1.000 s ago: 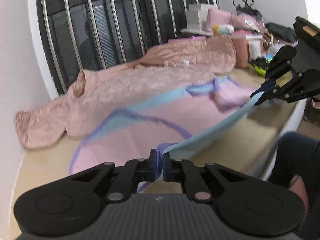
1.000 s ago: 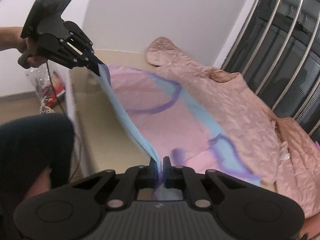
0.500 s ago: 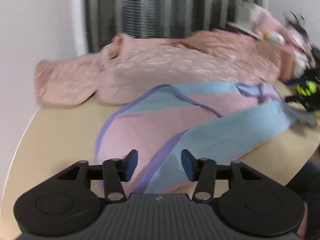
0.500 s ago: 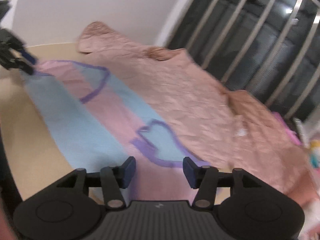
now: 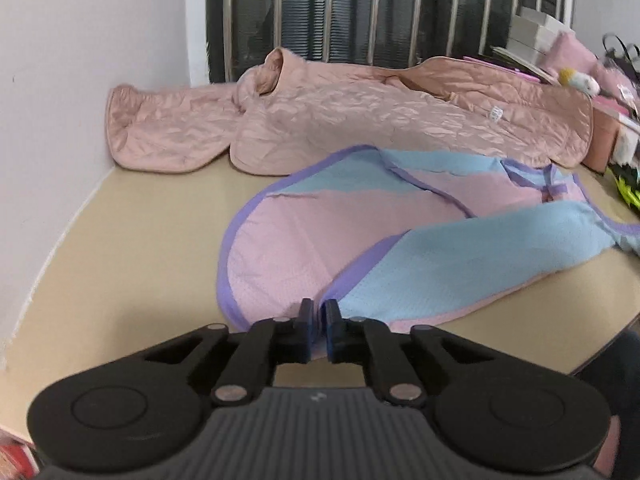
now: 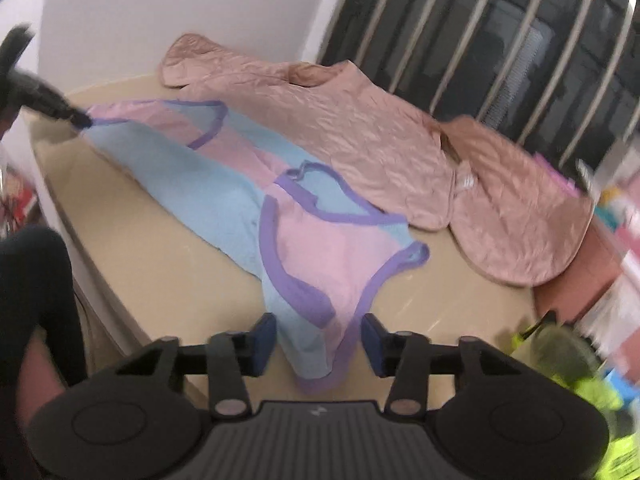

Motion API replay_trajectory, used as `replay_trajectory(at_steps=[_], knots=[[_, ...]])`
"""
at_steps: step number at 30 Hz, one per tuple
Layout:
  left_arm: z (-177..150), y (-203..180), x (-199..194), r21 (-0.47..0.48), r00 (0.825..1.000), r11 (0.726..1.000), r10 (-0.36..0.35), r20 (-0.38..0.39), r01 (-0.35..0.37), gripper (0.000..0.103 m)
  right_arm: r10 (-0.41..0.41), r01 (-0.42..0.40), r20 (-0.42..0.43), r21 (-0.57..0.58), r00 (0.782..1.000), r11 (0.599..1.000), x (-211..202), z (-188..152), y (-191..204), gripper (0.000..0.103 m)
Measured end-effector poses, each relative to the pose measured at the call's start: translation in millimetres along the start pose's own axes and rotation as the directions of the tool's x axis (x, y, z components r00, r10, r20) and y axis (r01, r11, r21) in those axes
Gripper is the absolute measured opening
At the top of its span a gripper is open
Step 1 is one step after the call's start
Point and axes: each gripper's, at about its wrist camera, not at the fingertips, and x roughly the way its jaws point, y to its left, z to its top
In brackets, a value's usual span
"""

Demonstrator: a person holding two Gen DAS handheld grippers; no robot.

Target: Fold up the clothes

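A pink and light-blue sleeveless top with purple trim (image 5: 360,240) lies on the beige table (image 5: 140,240), its near half folded over so the blue side faces up. It also shows in the right wrist view (image 6: 248,184). My left gripper (image 5: 319,330) is shut at the top's near purple hem; whether cloth is pinched between the pads is hidden. It shows blurred at the far left of the right wrist view (image 6: 76,118). My right gripper (image 6: 318,344) is open, its pads on either side of the top's hanging strap end.
A quilted peach jacket (image 5: 360,120) lies spread behind the top along the barred window (image 5: 360,8). Boxes, pink bags and clutter (image 5: 580,56) stand at the table's right end. A yellow-green item (image 6: 568,360) sits near my right gripper. My leg (image 6: 32,300) is by the table's edge.
Both grippers let go of the lifted blue edge and it dropped folded onto the top. The left gripper then shut again at the near hem. The right gripper stays open.
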Motion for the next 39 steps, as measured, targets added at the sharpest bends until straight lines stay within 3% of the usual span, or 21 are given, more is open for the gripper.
replay_trajectory(at_steps=[3, 5, 7, 11, 15, 17, 20, 22, 27, 30, 32, 33, 34, 39], knots=[[-1.2, 5.3, -1.6, 0.021, 0.998, 0.998, 0.062, 0.008, -0.062, 0.002, 0.065, -0.064, -0.016, 0.048, 0.998, 0.997, 11.1, -0.1, -1.9, 0.003], [-1.5, 8.8, -1.7, 0.045, 0.994, 0.994, 0.103, 0.019, -0.104, 0.002, 0.109, -0.109, -0.02, 0.014, 0.994, 0.994, 12.2, 1.7, 1.7, 0.003], [-0.7, 12.6, -1.8, 0.068, 0.992, 0.989, 0.126, 0.023, -0.128, 0.002, 0.1, -0.101, -0.019, -0.032, 0.995, 0.994, 11.3, 10.3, 4.9, 0.003], [5.7, 17.5, -0.9, 0.086, 0.987, 0.984, 0.156, 0.045, -0.159, 0.002, -0.003, 0.005, 0.019, -0.121, 1.0, 0.993, 17.3, 37.4, 3.4, 0.003], [9.1, 15.2, 3.5, 0.102, 0.986, 0.981, 0.159, 0.047, -0.163, 0.002, -0.086, 0.099, 0.058, -0.261, 0.995, 0.96, 46.3, 51.5, 22.2, 0.004], [7.5, 14.5, 4.8, 0.105, 0.984, 0.979, 0.173, 0.045, -0.177, 0.004, -0.098, 0.108, 0.05, -0.29, 0.994, 0.951, 66.7, 50.8, 31.7, 0.008], [5.1, 19.7, 2.3, 0.059, 0.98, 0.978, 0.197, 0.027, -0.199, 0.009, -0.197, 0.194, 0.022, -0.316, 0.98, 0.929, 77.9, 47.6, 36.7, 0.015], [4.6, 25.8, -4.4, 0.013, 0.98, 0.98, 0.198, 0.03, -0.198, 0.014, -0.233, 0.231, 0.026, -0.272, 0.972, 0.934, 63.8, 43.1, 31.3, 0.04], [6.6, 33.5, -12.2, -0.068, 0.985, 0.984, 0.167, 0.042, -0.164, 0.026, -0.169, 0.17, 0.028, -0.034, 0.985, 0.985, 21.2, 25.2, 14.5, 0.043], [6.6, 29.1, -5.8, -0.059, 0.987, 0.986, 0.156, 0.034, -0.154, 0.029, -0.106, 0.102, 0.019, 0.137, 0.994, 0.985, 18.3, 18.6, 10.2, 0.04], [6.8, 25.2, -0.2, -0.049, 0.988, 0.988, 0.151, 0.02, -0.15, 0.029, -0.095, 0.091, 0.007, 0.205, 0.995, 0.974, 24.6, 13.7, 10.0, 0.018], [6.9, 23.3, 2.6, -0.045, 0.989, 0.988, 0.148, 0.012, -0.147, 0.021, -0.093, 0.092, -0.005, 0.225, 0.996, 0.97, 28.8, 12.4, 9.9, 0.004], [6.9, 21.4, 4.8, -0.04, 0.989, 0.989, 0.146, 0.006, -0.146, 0.004, -0.093, 0.093, -0.012, 0.241, 0.996, 0.966, 30.9, 11.1, 9.4, 0.004], [5.3, 13.8, 4.4, -0.013, 0.988, 0.987, 0.157, -0.001, -0.157, 0.001, -0.11, 0.114, -0.03, 0.281, 0.993, 0.953, 19.5, 5.0, 1.5, 0.0]])
